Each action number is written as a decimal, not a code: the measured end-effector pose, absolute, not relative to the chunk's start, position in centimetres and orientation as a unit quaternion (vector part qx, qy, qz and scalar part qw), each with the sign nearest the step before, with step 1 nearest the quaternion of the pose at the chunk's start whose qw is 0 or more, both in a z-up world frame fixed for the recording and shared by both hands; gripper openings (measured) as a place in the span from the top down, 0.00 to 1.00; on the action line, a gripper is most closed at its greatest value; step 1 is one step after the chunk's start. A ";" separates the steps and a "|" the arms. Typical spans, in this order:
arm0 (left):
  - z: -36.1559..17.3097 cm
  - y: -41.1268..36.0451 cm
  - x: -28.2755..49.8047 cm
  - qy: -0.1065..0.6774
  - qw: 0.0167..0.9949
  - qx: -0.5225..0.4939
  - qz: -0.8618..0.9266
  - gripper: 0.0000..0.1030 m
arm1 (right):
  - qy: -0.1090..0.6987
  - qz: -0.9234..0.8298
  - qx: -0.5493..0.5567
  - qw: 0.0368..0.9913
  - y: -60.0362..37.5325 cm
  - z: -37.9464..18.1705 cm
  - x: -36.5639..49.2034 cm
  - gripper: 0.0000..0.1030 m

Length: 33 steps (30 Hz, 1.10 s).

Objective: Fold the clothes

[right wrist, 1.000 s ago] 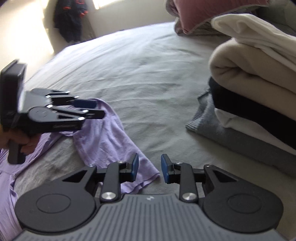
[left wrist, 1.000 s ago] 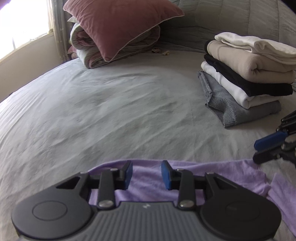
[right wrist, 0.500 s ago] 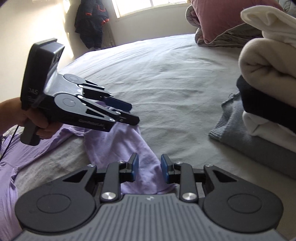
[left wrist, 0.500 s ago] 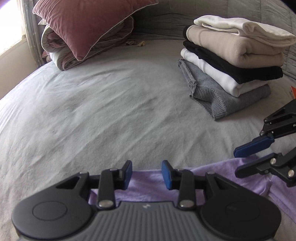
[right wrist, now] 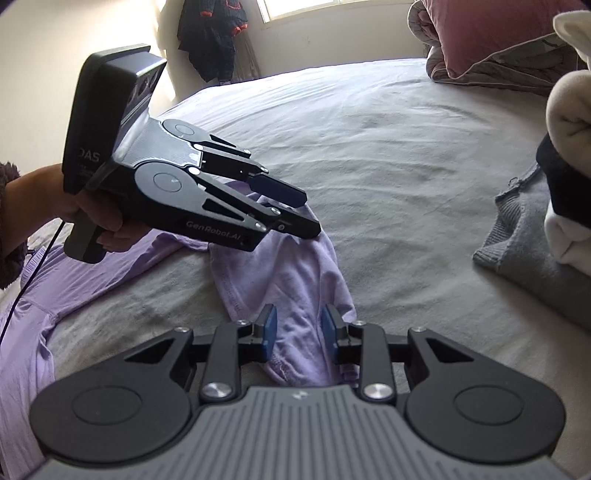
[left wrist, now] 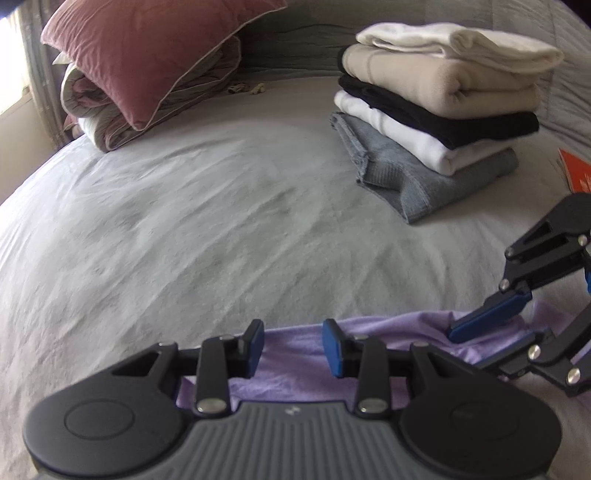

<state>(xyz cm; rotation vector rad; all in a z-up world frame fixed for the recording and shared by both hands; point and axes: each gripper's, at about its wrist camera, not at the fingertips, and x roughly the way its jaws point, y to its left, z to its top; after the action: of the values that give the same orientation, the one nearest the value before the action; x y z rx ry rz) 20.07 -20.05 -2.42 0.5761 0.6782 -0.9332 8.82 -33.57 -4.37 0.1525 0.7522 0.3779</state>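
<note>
The left claw (left wrist: 293, 345) is seen partly open, its blue pads apart over the edge of the lilac garment (left wrist: 388, 332), which lies spread on the bed (left wrist: 184, 221); no cloth is pinched between its pads, though whether the tips touch the fabric cannot be told. The right claw (right wrist: 298, 328) is likewise held partly open, with a bunched fold of the lilac garment lying between its blue fingers (right wrist: 269, 325) and not visibly pressed by them. In the right wrist view the left claw is shown gripped by a hand (right wrist: 92, 218), its tips poised just above the garment's raised fold. "GenRobot.AI" can be read along its side plate, and the letters "DAS" on the black housing behind it. The bed is covered by a wrinkled pale grey sheet. A stack of folded clothes (left wrist: 443, 110) in white, beige, black and grey is set well apart from the garment, a maroon pillow (left wrist: 147, 55) is propped on rolled bedding, and a dark jacket (right wrist: 212, 37) is hung beside a bright window (right wrist: 332, 5).
</note>
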 end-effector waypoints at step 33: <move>-1.1 -21.9 21.3 0.252 0.892 0.148 -0.345 1.00 | 0.319 -0.077 -0.294 0.898 -31.0 0.1 14.6 1.00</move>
<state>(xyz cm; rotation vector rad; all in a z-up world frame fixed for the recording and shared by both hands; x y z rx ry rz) 21.29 -21.88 -1.08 0.3072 0.5225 -0.7169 14.59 -30.98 0.12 -0.6099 0.6600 -0.1600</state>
